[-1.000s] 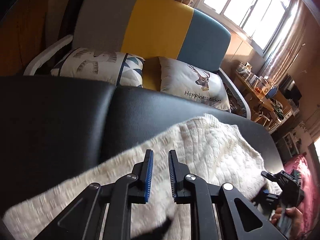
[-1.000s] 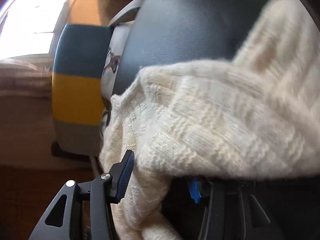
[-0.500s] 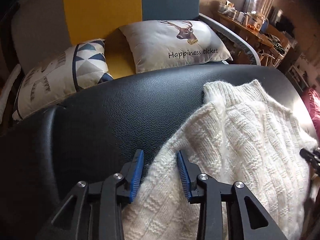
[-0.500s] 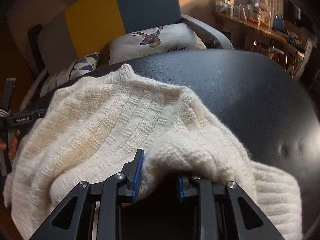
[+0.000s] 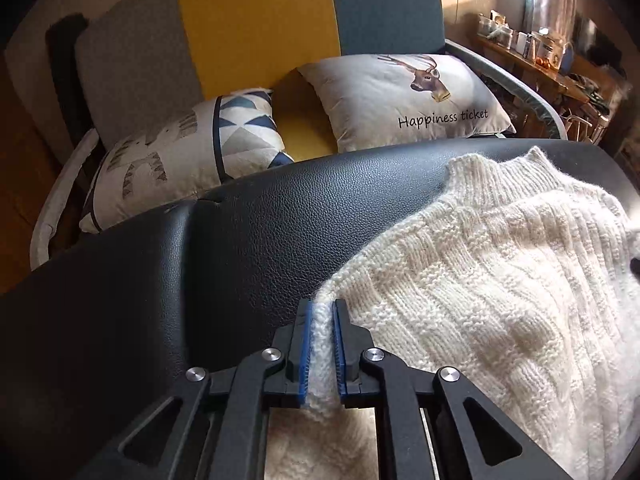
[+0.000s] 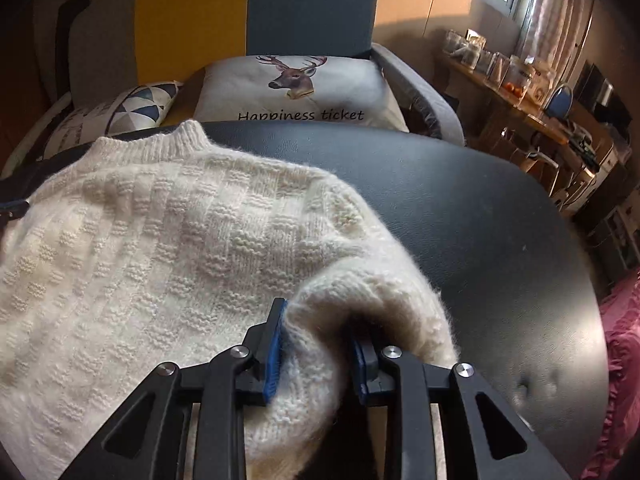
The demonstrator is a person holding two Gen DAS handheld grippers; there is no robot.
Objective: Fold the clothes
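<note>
- Cream knit sweater [image 5: 480,288] fills the left wrist view from 3 to 6 o'clock, lying on a black leather surface [image 5: 248,240], its ribbed collar [image 5: 504,172] pointing toward 1 o'clock.
- At 6 o'clock the left gripper [image 5: 321,312] is clenched on the sweater's left edge, a narrow ridge of knit pinched between the blue pads [image 5: 305,348].
- Beyond the leather, toward 12 o'clock, a deer cushion [image 5: 404,96] reading "Happiness ticket" and a triangle-patterned cushion [image 5: 180,156] rest on a sofa [image 5: 256,20] with grey, yellow and teal panels.
- Seen from the right wrist, the sweater [image 6: 160,248] spreads from 9 o'clock to the centre, collar [image 6: 160,144] toward 11 o'clock.
- The right gripper [image 6: 320,320] at 6 o'clock grasps a thick bunched fold of the sweater; the jaws stand fairly wide around the wad, which covers the right pad's tip.
- Bare black leather [image 6: 480,220] runs toward 3 o'clock, and a cluttered wooden shelf [image 6: 516,92] sits at 2 o'clock.
</note>
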